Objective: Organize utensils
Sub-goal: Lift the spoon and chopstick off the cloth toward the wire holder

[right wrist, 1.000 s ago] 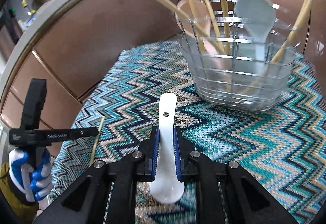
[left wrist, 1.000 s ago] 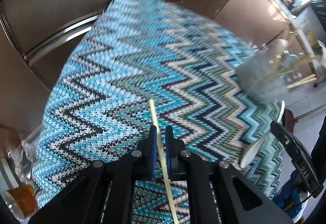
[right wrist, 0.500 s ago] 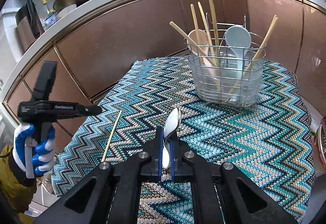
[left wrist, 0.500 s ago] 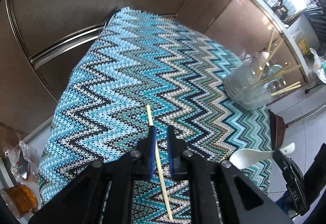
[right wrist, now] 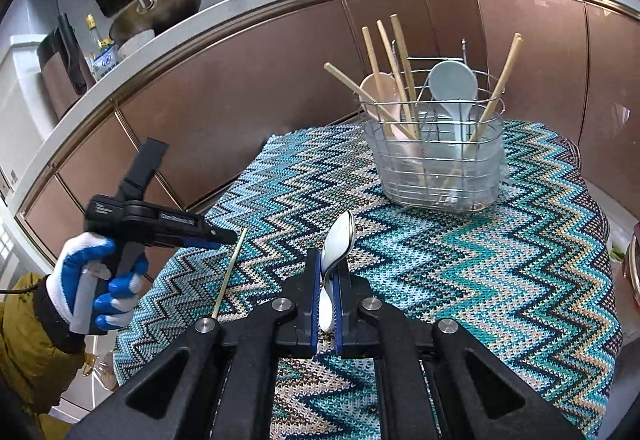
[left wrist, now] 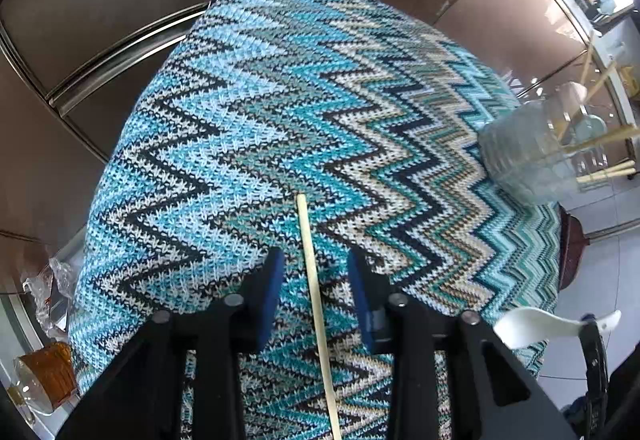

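A single wooden chopstick (left wrist: 314,292) rests on the zigzag cloth (left wrist: 280,111), running lengthwise between the blue pads of my left gripper (left wrist: 318,282). Its jaws are opening and neither pad touches the stick. The right wrist view shows that gripper (right wrist: 224,238) over the chopstick (right wrist: 230,272) at the cloth's left edge. My right gripper (right wrist: 328,280) is shut on a white spoon (right wrist: 338,244), whose bowl tilts up toward the wire basket (right wrist: 436,167). The basket holds several chopsticks and two spoons. The left wrist view catches the spoon (left wrist: 536,328) at lower right.
Brown cabinet fronts (right wrist: 240,99) curve close behind the cloth-covered table. A gloved hand (right wrist: 96,280) holds the left gripper past the table's left edge. An amber jar (left wrist: 48,376) stands below that edge. The basket (left wrist: 532,159) sits at the far right corner.
My left jaws, shut on the chopstick a second ago, have spread apart around it. My right gripper has lifted the spoon off the cloth and drawn back from the basket.
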Demonstrator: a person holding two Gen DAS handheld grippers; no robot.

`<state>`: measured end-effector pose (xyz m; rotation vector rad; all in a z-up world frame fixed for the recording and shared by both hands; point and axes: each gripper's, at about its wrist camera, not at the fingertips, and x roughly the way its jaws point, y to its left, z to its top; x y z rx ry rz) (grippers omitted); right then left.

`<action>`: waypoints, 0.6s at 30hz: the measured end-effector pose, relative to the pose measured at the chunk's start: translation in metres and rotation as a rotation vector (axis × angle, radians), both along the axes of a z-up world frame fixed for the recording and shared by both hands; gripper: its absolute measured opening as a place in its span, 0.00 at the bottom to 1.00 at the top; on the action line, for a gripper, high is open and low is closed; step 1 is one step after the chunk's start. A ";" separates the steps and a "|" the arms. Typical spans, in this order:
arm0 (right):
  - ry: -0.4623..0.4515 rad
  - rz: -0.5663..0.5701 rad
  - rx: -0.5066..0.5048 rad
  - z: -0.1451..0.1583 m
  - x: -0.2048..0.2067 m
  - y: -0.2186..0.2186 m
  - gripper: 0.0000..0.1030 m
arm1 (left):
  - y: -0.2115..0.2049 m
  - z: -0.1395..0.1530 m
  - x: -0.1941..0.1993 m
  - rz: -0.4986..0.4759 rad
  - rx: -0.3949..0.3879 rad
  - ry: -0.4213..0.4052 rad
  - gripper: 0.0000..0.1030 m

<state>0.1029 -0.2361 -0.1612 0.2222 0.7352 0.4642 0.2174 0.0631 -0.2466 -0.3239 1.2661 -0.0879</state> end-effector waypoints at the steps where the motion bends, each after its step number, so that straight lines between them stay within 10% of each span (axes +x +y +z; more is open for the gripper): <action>1: -0.002 -0.001 0.001 0.000 -0.001 -0.002 0.06 | -0.001 -0.003 0.003 0.001 -0.005 0.012 0.23; 18: -0.023 -0.056 0.031 0.009 -0.024 -0.033 0.06 | -0.009 -0.008 0.006 0.025 0.009 0.008 0.05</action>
